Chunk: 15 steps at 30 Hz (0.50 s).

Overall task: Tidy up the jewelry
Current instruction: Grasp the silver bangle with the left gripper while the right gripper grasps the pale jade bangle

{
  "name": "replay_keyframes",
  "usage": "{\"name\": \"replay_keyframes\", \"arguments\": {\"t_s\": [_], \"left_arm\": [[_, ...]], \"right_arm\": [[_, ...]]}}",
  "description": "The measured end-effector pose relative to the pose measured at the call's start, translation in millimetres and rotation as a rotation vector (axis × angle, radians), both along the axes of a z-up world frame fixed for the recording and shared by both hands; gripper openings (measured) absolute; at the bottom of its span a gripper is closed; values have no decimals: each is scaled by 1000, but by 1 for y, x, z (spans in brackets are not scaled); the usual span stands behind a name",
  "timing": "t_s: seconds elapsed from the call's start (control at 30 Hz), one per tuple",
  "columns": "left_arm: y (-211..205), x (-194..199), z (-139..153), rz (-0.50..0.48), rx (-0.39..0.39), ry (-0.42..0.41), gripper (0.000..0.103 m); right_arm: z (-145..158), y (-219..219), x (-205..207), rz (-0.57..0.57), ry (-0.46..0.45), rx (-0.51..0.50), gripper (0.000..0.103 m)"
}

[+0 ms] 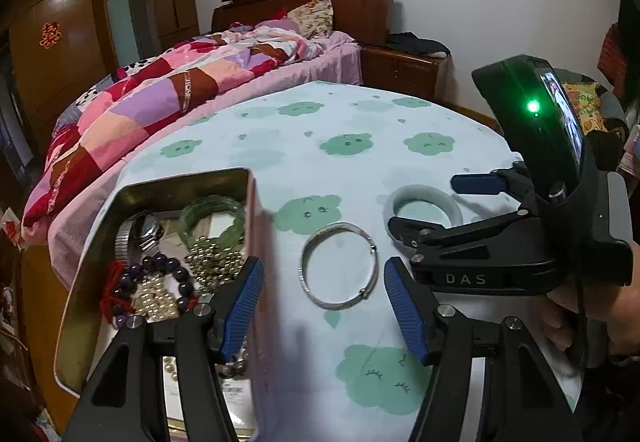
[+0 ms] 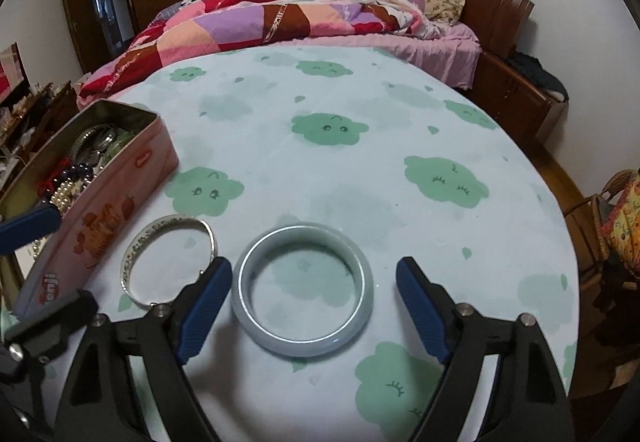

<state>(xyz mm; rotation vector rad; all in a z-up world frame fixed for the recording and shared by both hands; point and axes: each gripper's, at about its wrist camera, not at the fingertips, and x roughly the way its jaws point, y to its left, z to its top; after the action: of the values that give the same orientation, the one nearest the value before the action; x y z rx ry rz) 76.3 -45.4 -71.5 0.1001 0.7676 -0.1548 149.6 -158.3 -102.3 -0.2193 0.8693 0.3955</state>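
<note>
A silver bangle lies flat on the cloud-print tablecloth, between the open fingers of my left gripper. A pale jade bangle lies flat to its right, between the open fingers of my right gripper. The silver bangle also shows in the right wrist view, and the jade bangle in the left wrist view. An open pink tin at the left holds a watch, a green bangle and several bead strands. Both grippers are empty.
The round table is covered by the cloth. A bed with a patchwork quilt stands right behind it. A wicker chair is at the right. A wooden wardrobe stands at the far left.
</note>
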Motion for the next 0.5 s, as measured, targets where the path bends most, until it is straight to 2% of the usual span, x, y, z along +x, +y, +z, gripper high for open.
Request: {"name": "replay_keyframes", "arguments": {"t_s": [0.13,0.33,0.5], "left_arm": [[-5,1,-4,3,7,14,63],[-6,0,-2,-4,4,11,63],[-16,3,-5,-26,11,14,63]], "right_arm": [[-5,6,1,26,33,-21,80],[-4,4,-2,36,27,-31,77],[2,-20,-12,-28,-11,-18,77]]}}
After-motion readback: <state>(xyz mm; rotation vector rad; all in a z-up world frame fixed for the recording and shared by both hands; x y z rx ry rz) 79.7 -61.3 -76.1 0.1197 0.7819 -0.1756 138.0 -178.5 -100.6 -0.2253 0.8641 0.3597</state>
